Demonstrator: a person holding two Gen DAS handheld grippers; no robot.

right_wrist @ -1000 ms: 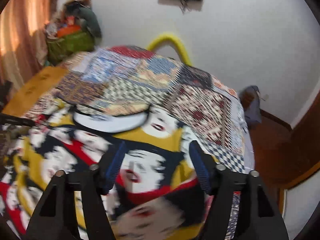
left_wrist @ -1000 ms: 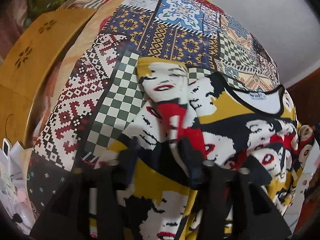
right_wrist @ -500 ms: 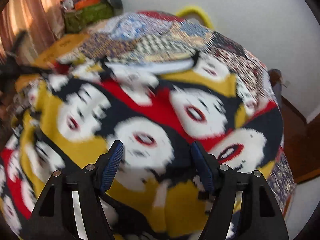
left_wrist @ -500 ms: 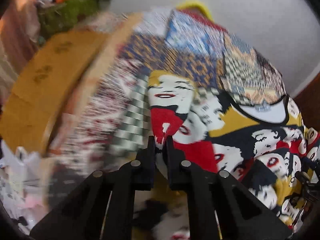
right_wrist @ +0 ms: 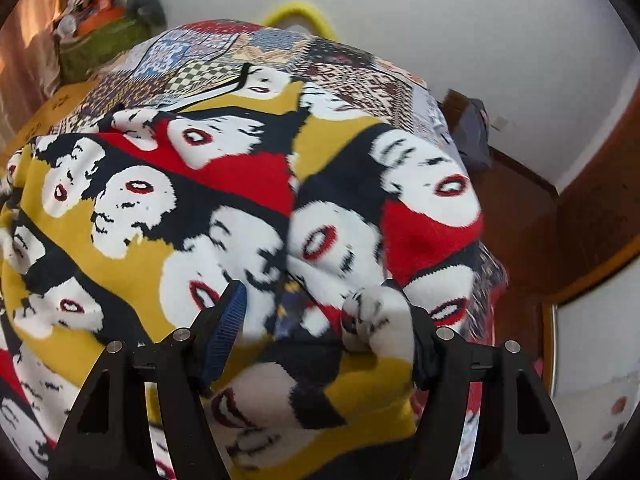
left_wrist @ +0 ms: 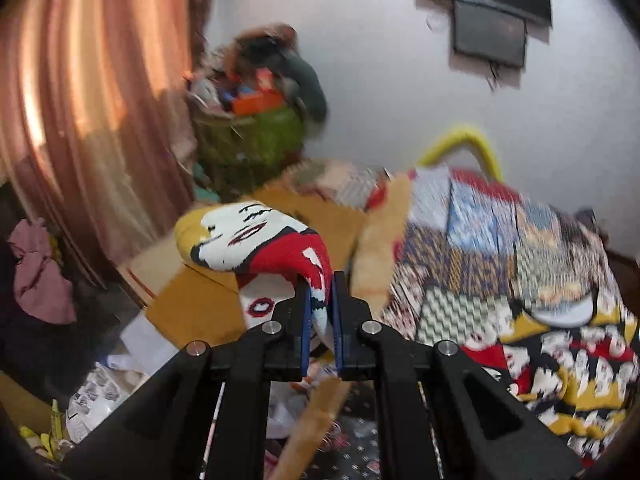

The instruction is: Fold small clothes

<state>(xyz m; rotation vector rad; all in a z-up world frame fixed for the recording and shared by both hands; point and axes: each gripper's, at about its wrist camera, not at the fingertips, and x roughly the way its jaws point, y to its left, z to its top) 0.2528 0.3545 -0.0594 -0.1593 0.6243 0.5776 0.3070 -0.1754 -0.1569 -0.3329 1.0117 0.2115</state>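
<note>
A small pop-art garment (right_wrist: 224, 184) printed with white faces, red lips, yellow and black lies spread on a patchwork-covered table (right_wrist: 360, 76). My left gripper (left_wrist: 320, 300) is shut on one sleeve or edge of the garment (left_wrist: 256, 236) and holds it lifted off the table's left side. The rest of the garment (left_wrist: 560, 356) lies at the right of the left wrist view. My right gripper (right_wrist: 324, 308) is open low over the garment, with a bunched fold (right_wrist: 380, 320) lying against its right finger.
A wooden board or table part (left_wrist: 192, 300) lies left of the patchwork cloth (left_wrist: 500, 240). A green basket full of things (left_wrist: 256, 132) stands by the orange curtain (left_wrist: 80, 100). A yellow hoop (right_wrist: 296, 10) stands behind the table. Clutter and papers (left_wrist: 104, 392) lie on the floor at left.
My left gripper closed on the garment's edge and lifted it up and to the left, off the table. My right gripper moved lower over the garment and stayed open.
</note>
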